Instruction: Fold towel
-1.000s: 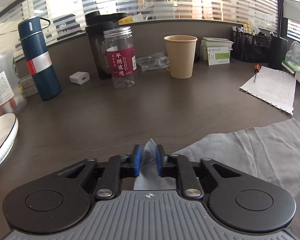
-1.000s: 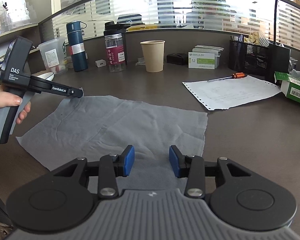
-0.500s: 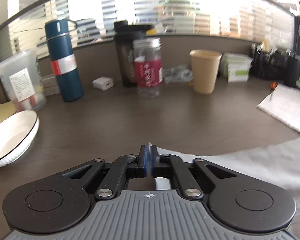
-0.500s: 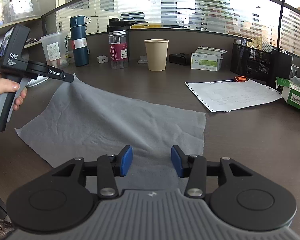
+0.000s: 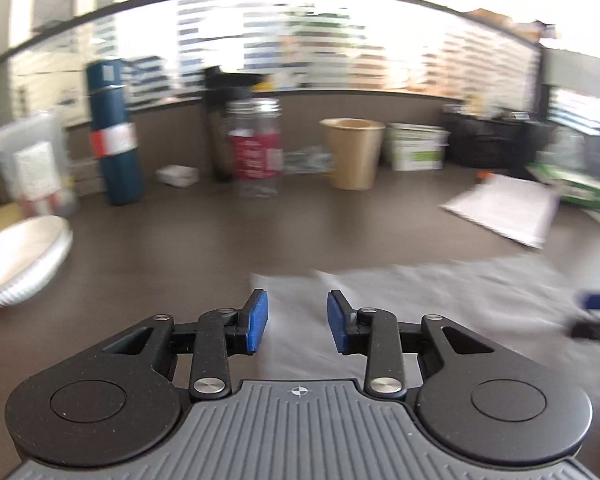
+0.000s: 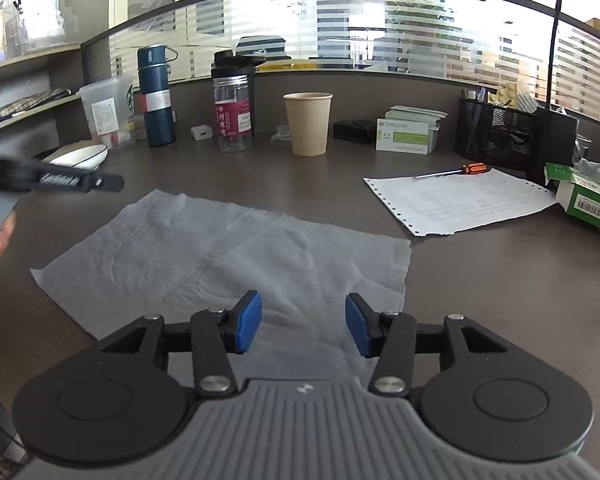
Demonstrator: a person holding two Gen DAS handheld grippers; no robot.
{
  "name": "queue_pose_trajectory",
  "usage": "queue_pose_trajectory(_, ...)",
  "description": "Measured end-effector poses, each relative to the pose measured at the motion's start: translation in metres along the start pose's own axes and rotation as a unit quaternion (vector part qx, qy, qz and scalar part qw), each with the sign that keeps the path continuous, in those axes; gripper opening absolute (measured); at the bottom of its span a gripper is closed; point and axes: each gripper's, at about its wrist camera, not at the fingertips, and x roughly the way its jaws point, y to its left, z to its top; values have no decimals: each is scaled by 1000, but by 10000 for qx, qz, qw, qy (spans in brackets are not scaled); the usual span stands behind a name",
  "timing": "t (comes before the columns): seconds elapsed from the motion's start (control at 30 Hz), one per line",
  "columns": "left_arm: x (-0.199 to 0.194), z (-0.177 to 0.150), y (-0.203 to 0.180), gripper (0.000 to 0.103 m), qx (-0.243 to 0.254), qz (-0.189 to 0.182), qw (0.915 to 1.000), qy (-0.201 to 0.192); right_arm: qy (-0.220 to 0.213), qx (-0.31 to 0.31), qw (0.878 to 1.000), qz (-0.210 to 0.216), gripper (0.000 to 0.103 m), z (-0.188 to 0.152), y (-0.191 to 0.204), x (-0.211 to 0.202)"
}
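A grey towel [image 6: 228, 248] lies spread flat on the dark desk [image 6: 480, 280]; its far left corner [image 6: 160, 198] is back on the surface. My left gripper [image 5: 297, 312] hovers over that corner of the towel [image 5: 440, 300]. Its jaws are opening and the blue pads touch nothing. In the right wrist view a hand holds the left gripper [image 6: 112, 182] at the left, just off the corner. My right gripper [image 6: 303, 316] stays over the towel's near edge, its jaws opening, cloth showing below the gap but not pinched.
Along the back stand a blue flask [image 6: 156, 96], a clear jar with a red label [image 6: 233, 114] and a paper cup [image 6: 308, 124]. A white bowl [image 6: 80, 156] is at the left. A paper sheet [image 6: 460, 200], a screwdriver [image 6: 456, 170] and a green box [image 6: 588, 200] are at the right.
The left gripper had lifted the far left corner while shut on it. It has now let go and pulled back, and the corner lies flat again. The right gripper's jaws widened a little.
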Motion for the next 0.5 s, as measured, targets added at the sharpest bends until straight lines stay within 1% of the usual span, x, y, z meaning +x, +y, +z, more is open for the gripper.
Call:
queue_pose_trajectory(0.03, -1, -6, -5, 41, 32, -116, 9999, 74, 10, 49, 10000, 3, 51, 3, -2, 2)
queue_pose_trajectory(0.1, 0, -13, -11, 41, 70, -209, 9995, 215, 44, 181, 9998, 51, 51, 12, -7, 10)
queue_pose_trajectory(0.2, 4, -23, -12, 41, 62, -167, 9989, 439, 197, 378, 9991, 60, 51, 21, -16, 24)
queue_pose_trajectory(0.33, -5, -30, -7, 41, 65, -155, 9988, 469, 434, 581, 9974, -4, 51, 28, -26, 41)
queue_pose_trajectory(0.5, -14, -37, -6, 41, 79, -155, 9988, 464, 514, 634, 9966, -62, 51, 32, -33, 47)
